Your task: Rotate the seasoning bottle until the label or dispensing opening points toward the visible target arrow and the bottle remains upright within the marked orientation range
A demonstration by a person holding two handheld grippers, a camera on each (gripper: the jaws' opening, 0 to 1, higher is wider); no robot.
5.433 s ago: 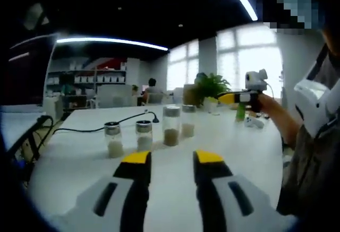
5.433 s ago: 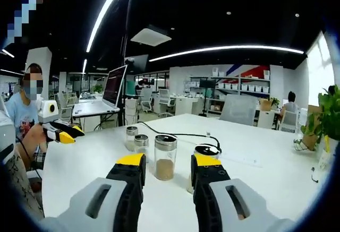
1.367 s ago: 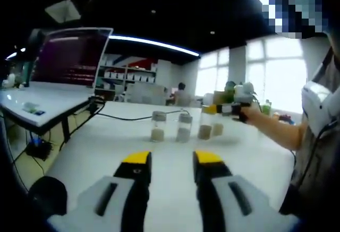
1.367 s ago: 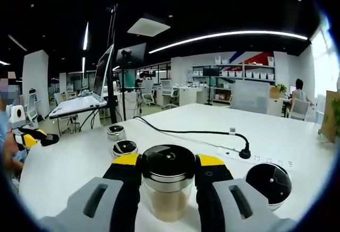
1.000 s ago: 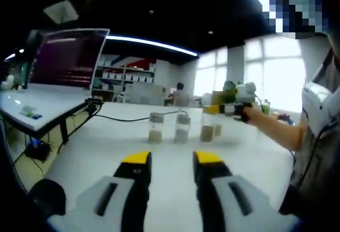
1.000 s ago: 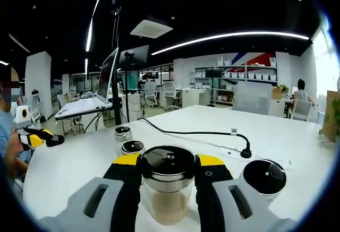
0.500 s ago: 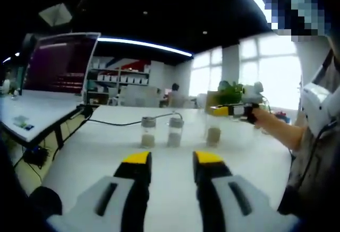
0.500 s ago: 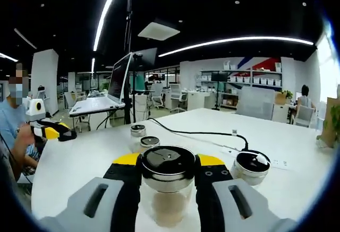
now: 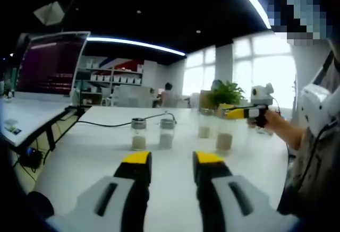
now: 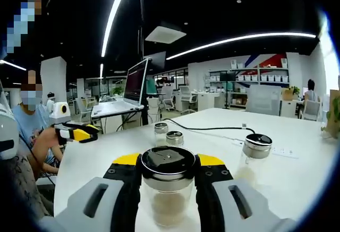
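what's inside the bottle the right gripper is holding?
The seasoning bottle, clamped in the right gripper, shows tan powder through the glass, filling the lower part. Its dark lid covers the top; the bottle's base sits below the frame.

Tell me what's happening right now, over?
Right gripper shut on seasoning bottle, upright. Left gripper open, empty, above table. Three other bottles nearby, none touching.

Big open office with a dark ceiling and long curved light strips up above the jaws. White table runs ahead of them, bright windows off right, shelving along the far wall, laptop to the left.
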